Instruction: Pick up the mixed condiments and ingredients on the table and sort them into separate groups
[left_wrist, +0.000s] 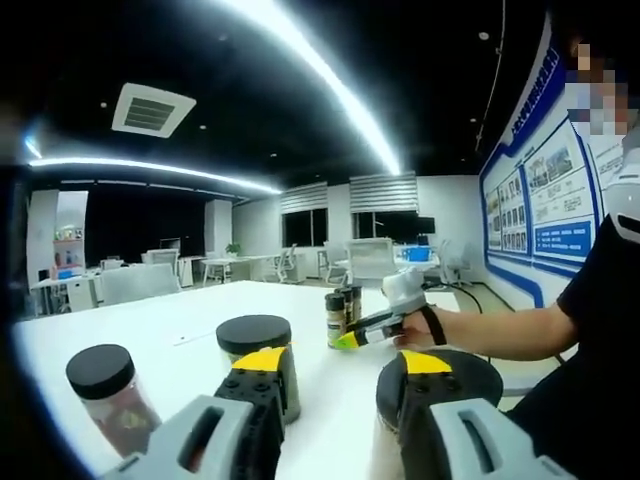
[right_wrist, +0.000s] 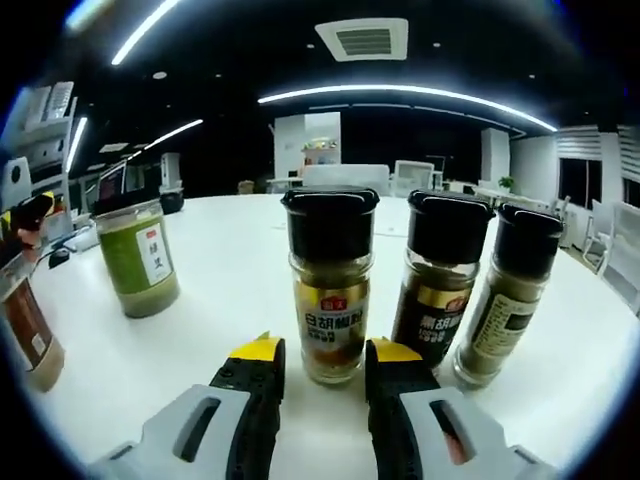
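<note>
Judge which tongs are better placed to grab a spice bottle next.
Right. The right tongs stand open, lined up with the black-capped glass pepper bottle. The left tongs face wide black-lidded jars.

Three spice bottles (right_wrist: 331, 285) crowded before right gripper (right_wrist: 318, 362)

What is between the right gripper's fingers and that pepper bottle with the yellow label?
Nothing visible. The right gripper faces the yellow-label bottle directly, fingers open either side of its base on bare white table. Two more spice bottles stand beside it, not in front.
</note>
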